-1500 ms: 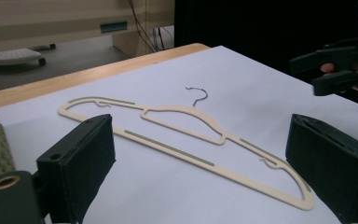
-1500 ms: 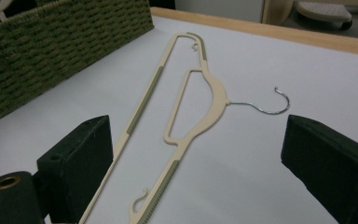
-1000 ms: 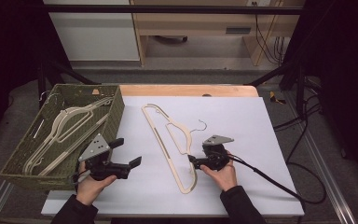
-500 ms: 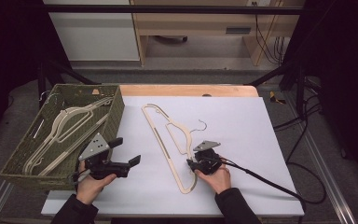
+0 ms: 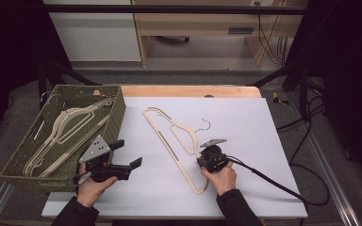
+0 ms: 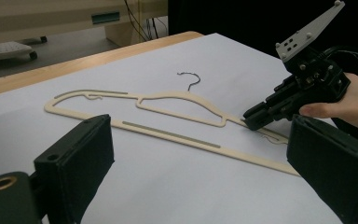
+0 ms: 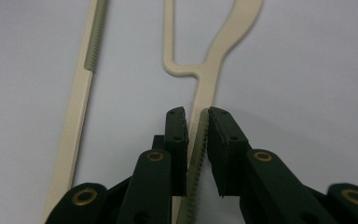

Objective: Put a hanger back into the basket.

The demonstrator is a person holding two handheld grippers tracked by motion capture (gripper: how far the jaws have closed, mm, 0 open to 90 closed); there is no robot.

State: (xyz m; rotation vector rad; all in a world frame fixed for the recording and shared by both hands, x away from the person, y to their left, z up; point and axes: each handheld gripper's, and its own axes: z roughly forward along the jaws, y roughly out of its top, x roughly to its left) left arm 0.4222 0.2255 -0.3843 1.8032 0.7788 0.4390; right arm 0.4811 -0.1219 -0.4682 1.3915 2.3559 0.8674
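Now the right gripper point(image 5: 201, 159) has tipped down onto the hanger point(image 5: 172, 143) on the white table point(image 5: 264, 127), and its jaws have just been closing around the thin ribbed arm, one pad point(image 7: 219, 140) touching it, the other a hair off. Earlier they stood wide above it. Flat cream plastic, wire hook. Meanwhile the left gripper point(image 5: 128, 154) hovers released beside the woven green basket point(image 5: 118, 113) of similar hangers.

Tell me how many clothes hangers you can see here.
3, as far as I can tell: one hanger flat on the white table with the right gripper at its arm, and two stacked hangers in the green basket; more may lie hidden beneath.
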